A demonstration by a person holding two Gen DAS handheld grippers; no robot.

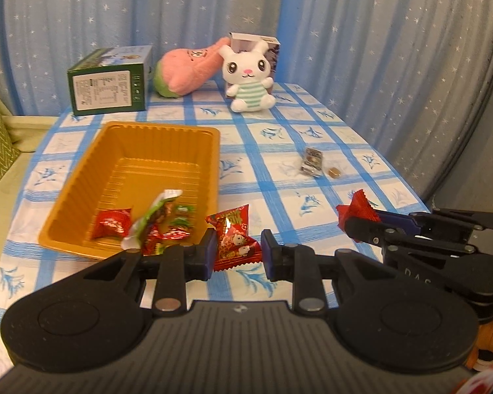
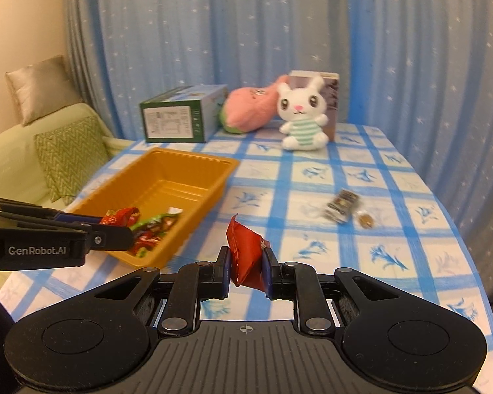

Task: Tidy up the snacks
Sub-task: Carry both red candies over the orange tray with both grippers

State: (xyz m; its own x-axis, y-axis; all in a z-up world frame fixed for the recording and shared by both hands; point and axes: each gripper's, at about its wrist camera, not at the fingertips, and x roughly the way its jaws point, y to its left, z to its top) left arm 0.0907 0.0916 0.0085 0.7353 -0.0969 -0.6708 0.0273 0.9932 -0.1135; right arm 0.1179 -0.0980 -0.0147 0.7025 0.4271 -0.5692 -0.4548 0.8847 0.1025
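Note:
An orange tray (image 1: 82,177) (image 2: 220,167) holds several red and green snack packets (image 1: 154,223) (image 2: 148,226) at its near end. My left gripper (image 1: 236,249) holds a red printed snack packet (image 1: 233,236) between its fingers, just right of the tray's near corner; in the right wrist view (image 2: 115,234) it hangs at the tray's near end. My right gripper (image 2: 246,267) is shut on a plain red packet (image 2: 246,252), also seen in the left wrist view (image 1: 358,210), above the tablecloth right of the tray. A dark packet (image 1: 310,161) (image 2: 341,205) and a small brown candy (image 1: 333,172) (image 2: 364,218) lie on the table's right side.
A green box (image 1: 108,82) (image 2: 177,115), a pink plush (image 1: 187,69) (image 2: 249,108) and a white bunny plush (image 1: 249,75) (image 2: 302,115) before a small box stand at the table's far end. A sofa with cushions (image 2: 65,157) is on the left. Blue curtains hang behind.

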